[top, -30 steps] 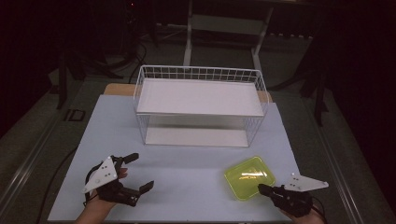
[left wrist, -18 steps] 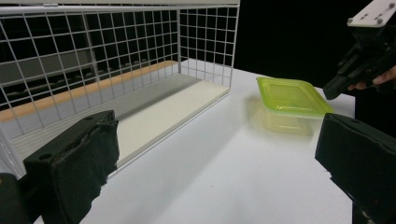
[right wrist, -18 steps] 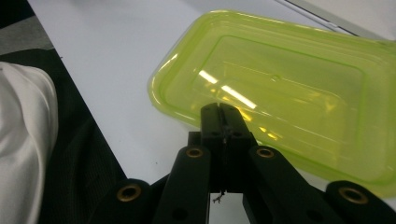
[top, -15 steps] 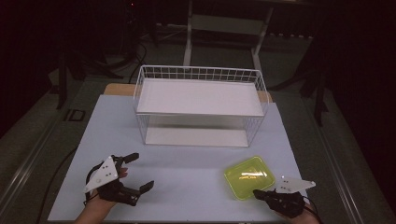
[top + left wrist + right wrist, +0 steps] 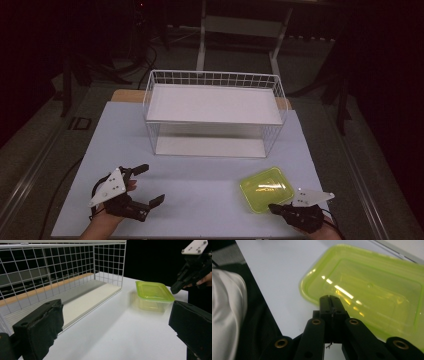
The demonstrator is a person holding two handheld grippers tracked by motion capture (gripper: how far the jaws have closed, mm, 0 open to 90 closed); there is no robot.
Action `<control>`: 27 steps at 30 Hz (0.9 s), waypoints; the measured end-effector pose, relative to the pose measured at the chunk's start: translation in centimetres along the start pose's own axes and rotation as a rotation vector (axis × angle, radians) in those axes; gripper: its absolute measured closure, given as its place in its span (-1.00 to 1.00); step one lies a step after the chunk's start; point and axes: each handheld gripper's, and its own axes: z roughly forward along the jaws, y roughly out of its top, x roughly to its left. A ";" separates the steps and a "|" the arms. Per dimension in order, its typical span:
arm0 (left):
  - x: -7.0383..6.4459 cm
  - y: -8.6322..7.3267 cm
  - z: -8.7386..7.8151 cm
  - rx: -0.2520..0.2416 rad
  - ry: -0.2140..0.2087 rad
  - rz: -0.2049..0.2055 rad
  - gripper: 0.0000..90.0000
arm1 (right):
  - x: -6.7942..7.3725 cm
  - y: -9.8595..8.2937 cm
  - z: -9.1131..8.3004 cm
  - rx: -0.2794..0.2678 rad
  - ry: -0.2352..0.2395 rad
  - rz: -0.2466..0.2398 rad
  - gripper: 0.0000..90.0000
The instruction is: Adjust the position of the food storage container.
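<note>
Since the earlier frames, the right gripper (image 5: 274,206) has been drawn in towards the near corner of the container, while the left gripper (image 5: 149,184) has scarcely been shifted.

Largest first: a white wire-mesh rack with two flat white shelves (image 5: 215,105) is seen standing at the far side of the pale white tabletop (image 5: 200,175). Taken from that rack, the translucent lime-green plastic container with its snap-on lid (image 5: 266,189) is found well in front of its right end, flat on the tabletop. The left gripper is held in front of the rack's left end, well apart from it, jaws spread wide and empty. The right gripper is poised just at the container's nearest corner, jaws pressed together with nothing between them; whether the tips touch the rim cannot be told.

The container is judged light, thin-walled and somewhat flexible, apparently empty, with a glossy lid that may prove slippery. A hold on the raised rim at the near corner is suggested, one jaw above and one beneath; a squeeze across the flat lid would likely be lost.
</note>
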 end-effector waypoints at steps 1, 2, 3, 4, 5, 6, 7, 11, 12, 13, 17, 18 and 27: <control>0.0 0.0 0.0 0.000 0.000 0.002 -0.99 | 0.0 -0.1 0.0 0.006 -0.003 -0.002 1.00; 0.0 0.0 0.1 0.000 -0.001 0.002 -0.99 | 0.0 -0.3 0.1 0.007 -0.003 -0.004 1.00; -0.1 0.0 0.1 0.000 0.000 0.003 -0.99 | 0.0 -0.3 0.2 0.008 -0.002 -0.007 1.00; -0.1 0.0 0.1 0.001 0.000 0.005 -0.99 | -0.1 -0.3 0.3 0.010 0.004 -0.010 1.00; -0.1 0.0 0.2 0.001 -0.002 0.007 -0.99 | -0.1 -0.3 0.4 0.006 0.010 -0.015 1.00; -0.1 0.0 0.2 0.002 -0.003 0.006 -0.99 | -0.1 -0.2 0.5 0.007 0.012 -0.019 1.00; -0.1 0.0 0.2 0.004 -0.003 0.006 -0.99 | -0.1 -0.1 0.6 0.008 0.006 -0.026 1.00; -0.1 0.0 0.2 0.005 -0.002 0.005 -0.99 | -0.3 0.4 1.0 0.011 0.010 -0.030 1.00; -0.1 0.0 0.2 0.005 -0.003 0.005 -0.99 | -0.3 0.5 1.2 0.011 0.014 -0.034 1.00; -0.1 0.0 0.2 0.005 -0.003 0.005 -0.99 | -0.3 0.5 1.2 0.011 0.014 -0.034 1.00; -0.1 -0.1 0.2 0.005 -0.005 0.002 -0.99 | -0.7 1.0 1.7 0.009 0.015 -0.034 1.00; -0.1 -0.1 0.2 0.004 -0.005 0.002 -0.99 | -0.8 1.1 1.9 0.008 0.018 -0.030 1.00; -0.1 -0.2 0.3 0.012 0.000 0.005 -0.99 | -1.6 1.5 1.2 -0.027 -0.004 -0.006 1.00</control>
